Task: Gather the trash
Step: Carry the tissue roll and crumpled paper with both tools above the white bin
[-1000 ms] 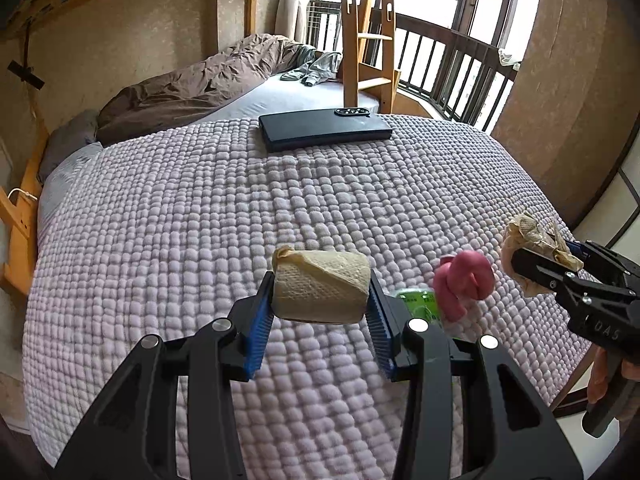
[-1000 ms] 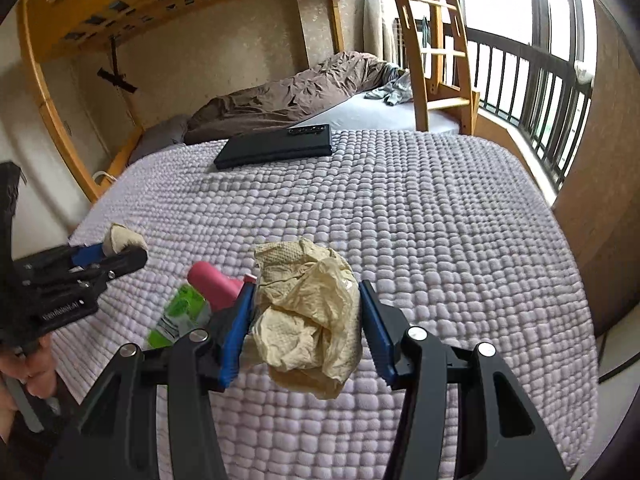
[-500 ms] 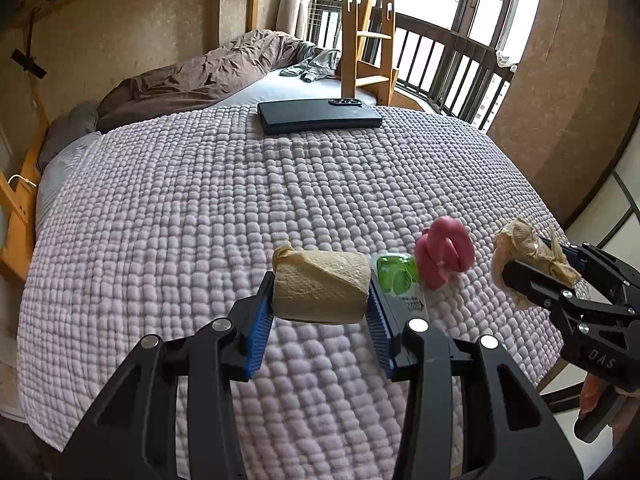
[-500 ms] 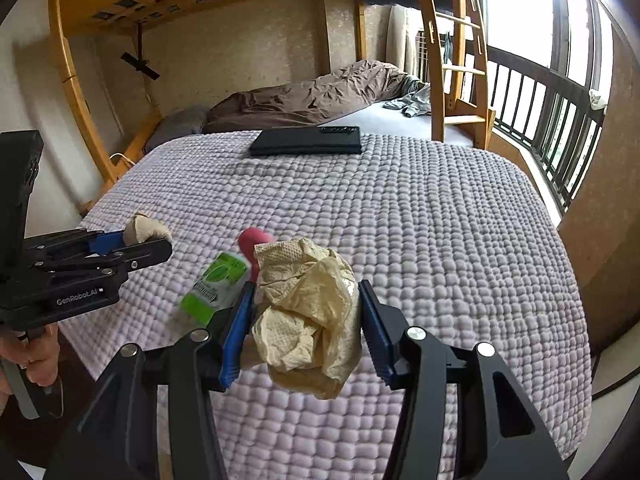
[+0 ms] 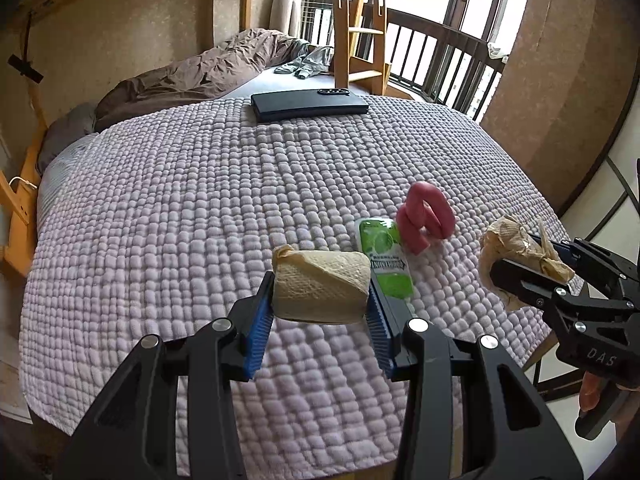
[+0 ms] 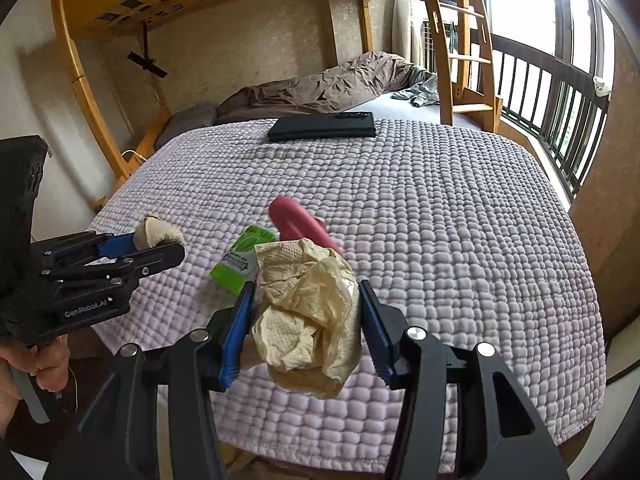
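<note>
Quilted lilac bedspread (image 5: pixel 180 208) fills both of my views, its surface a grid of small puffy squares. Going left to right in the left wrist view: my left hand-held gripper (image 5: pixel 320 292) is clenched on one folded paper towel (image 5: pixel 320 286), a beige embossed block squeezed between the blue ribbed pads. Just beside its right pad lies one green packet (image 5: pixel 384 256), flat and glossy with printed lettering, and touching that a pink item (image 5: pixel 424 220), soft-looking and bent into a loop. Both lie on the bedspread near its front edge, between my two tools. Further right, my right hand-held gripper (image 5: pixel 524 256) grips one crumpled wad (image 5: pixel 504 244) of the same beige paper, held above the bed's edge. I also see the wad (image 6: pixel 308 316) up close in the right wrist view, wrinkled and hanging below the pads of that gripper (image 6: pixel 308 320), where it hides part of the packet (image 6: pixel 240 260). At the far side of the bedspread rests one flat black case (image 5: pixel 308 105) with a thin black remote-like strip on its back edge. Behind it lie a rumpled brown duvet (image 5: pixel 200 72) and a grey garment (image 5: pixel 308 60), and then a wooden ladder (image 5: pixel 360 24) and dark railing (image 5: pixel 440 60).
</note>
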A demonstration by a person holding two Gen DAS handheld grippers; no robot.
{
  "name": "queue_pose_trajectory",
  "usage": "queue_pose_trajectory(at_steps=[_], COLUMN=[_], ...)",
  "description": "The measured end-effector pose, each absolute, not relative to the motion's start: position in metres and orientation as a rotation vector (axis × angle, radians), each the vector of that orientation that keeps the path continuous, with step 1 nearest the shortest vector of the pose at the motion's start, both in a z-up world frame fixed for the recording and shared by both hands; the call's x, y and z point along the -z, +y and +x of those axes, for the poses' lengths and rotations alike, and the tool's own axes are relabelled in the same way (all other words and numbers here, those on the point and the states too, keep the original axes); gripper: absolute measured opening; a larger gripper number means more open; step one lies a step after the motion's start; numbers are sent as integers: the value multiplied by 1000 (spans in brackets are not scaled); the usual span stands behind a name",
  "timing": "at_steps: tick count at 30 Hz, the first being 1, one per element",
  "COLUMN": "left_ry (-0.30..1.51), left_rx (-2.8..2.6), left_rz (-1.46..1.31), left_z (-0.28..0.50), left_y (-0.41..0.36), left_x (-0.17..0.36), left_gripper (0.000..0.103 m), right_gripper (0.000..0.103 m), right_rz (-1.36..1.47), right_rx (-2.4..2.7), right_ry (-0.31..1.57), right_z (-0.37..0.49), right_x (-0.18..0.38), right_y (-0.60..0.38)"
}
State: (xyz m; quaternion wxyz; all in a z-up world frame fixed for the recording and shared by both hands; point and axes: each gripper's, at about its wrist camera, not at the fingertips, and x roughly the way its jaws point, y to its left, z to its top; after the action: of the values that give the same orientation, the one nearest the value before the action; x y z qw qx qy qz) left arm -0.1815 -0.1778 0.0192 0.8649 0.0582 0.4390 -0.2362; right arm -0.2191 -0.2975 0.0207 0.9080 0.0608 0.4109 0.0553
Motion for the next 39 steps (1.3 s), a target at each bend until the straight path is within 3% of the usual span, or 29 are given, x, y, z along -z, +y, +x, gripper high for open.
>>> queue_pose_trajectory(at_steps=[39], left_ry=[967], left_rx=[562], left_rz=[178], left_z=[-258], left_y=[-156], left_x=[-17], left_gripper=[45], right_gripper=[50], right_rz=[123], right_rx=[-164], right_ry=[881], right_z=[-297], right_x=[-26], right_y=[-262])
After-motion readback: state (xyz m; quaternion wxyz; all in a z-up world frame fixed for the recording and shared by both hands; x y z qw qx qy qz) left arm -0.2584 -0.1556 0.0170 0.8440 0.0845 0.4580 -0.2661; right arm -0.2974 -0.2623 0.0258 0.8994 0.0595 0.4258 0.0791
